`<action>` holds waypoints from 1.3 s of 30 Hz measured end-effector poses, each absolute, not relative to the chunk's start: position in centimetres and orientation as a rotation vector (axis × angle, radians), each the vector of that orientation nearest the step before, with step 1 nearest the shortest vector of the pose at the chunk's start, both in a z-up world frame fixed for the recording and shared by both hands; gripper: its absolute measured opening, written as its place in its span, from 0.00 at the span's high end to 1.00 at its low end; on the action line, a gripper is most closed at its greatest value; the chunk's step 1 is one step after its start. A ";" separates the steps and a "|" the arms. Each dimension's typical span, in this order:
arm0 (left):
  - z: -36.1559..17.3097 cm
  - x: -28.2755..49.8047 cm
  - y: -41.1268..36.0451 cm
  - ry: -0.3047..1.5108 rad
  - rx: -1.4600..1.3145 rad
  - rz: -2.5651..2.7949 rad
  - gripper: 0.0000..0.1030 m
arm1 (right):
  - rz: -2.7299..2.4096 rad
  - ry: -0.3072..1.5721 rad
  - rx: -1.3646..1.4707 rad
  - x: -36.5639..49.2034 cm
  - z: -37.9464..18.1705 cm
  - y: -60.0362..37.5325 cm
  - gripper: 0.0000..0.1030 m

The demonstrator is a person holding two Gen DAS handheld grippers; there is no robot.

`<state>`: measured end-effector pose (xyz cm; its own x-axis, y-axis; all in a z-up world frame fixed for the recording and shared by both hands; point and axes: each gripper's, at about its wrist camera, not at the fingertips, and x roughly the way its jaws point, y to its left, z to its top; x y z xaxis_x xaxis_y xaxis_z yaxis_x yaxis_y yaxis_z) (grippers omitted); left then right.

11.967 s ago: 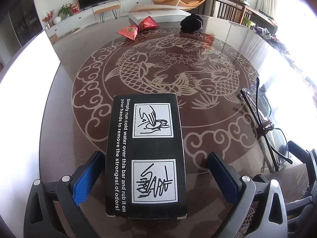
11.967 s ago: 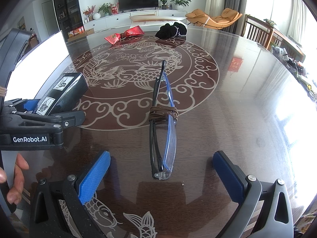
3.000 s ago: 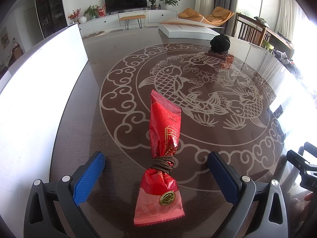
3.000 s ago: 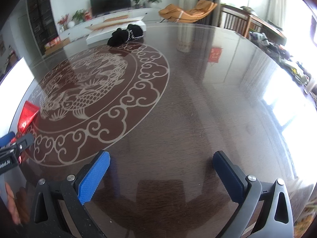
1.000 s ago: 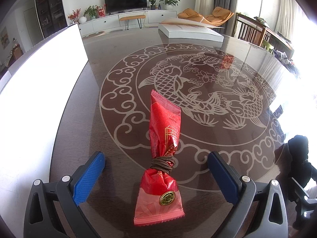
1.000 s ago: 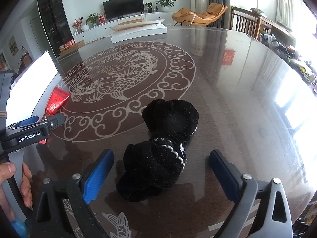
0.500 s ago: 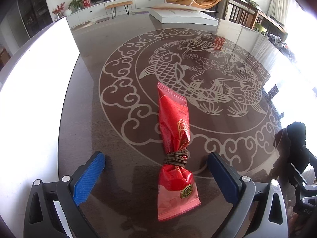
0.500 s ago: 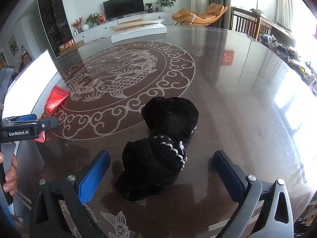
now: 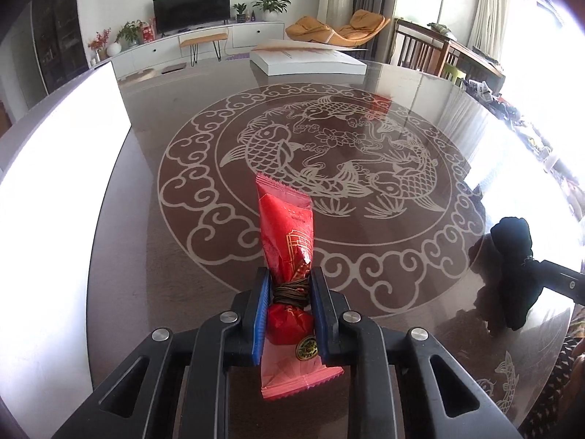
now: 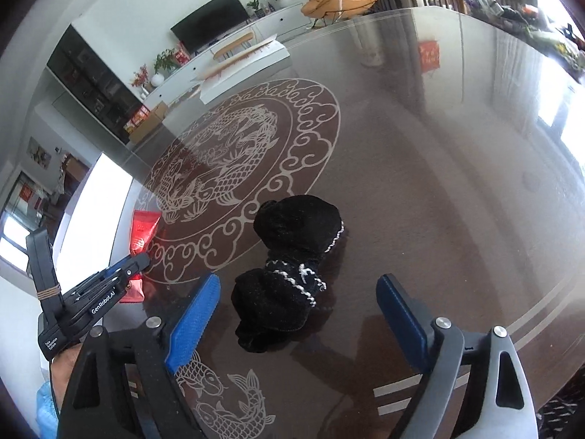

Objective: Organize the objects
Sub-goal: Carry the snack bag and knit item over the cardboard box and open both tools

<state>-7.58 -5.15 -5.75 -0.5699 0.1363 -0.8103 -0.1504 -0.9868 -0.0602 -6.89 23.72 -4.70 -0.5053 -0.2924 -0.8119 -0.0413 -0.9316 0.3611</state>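
I have the left gripper [image 9: 289,301] clamped on the red packet [image 9: 287,241] at its cord-tied waist, near the koi medallion [image 9: 329,172] rim. Right gripper [image 10: 296,314] is closing around the black cloth bundle [image 10: 289,274], pads not touching. Risks: crinkly film slipping, soft cloth snagging.

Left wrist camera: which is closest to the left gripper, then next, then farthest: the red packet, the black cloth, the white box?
1. Red packet, pinched between the left gripper pads.
2. Black cloth, far right.
3. White box, far table edge.
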 end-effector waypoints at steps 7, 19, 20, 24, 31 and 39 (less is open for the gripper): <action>-3.8 -4.3 -6.4 -0.141 -1.284 2.660 0.79 | -2.519 -0.294 1.552 -9.3 -4.9 20.2 0.66; 8.9 3.1 -16.5 -0.410 -1.015 2.786 0.80 | -2.298 -0.210 1.143 -4.8 9.0 7.1 0.66; 9.3 3.6 -18.3 -0.418 -1.036 2.828 0.80 | -2.254 -0.191 1.117 -4.7 9.9 4.7 0.66; 8.3 5.5 -24.9 -0.405 -1.173 2.996 0.80 | -2.102 -0.055 1.070 -4.4 11.4 -5.0 0.66; 3.0 6.2 -29.9 -0.442 -1.464 3.035 0.78 | -1.989 0.178 1.194 -6.5 6.6 -16.8 0.63; 2.4 6.7 -30.0 -0.434 -1.471 3.092 0.10 | -1.951 0.238 1.274 -7.9 4.1 -17.5 0.40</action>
<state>6.66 -29.97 2.39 -0.5979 -0.1686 -0.7837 0.3778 -0.9215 -0.0900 -7.86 -17.50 4.07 -0.1950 -0.5033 -0.8419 0.6910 -0.6796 0.2462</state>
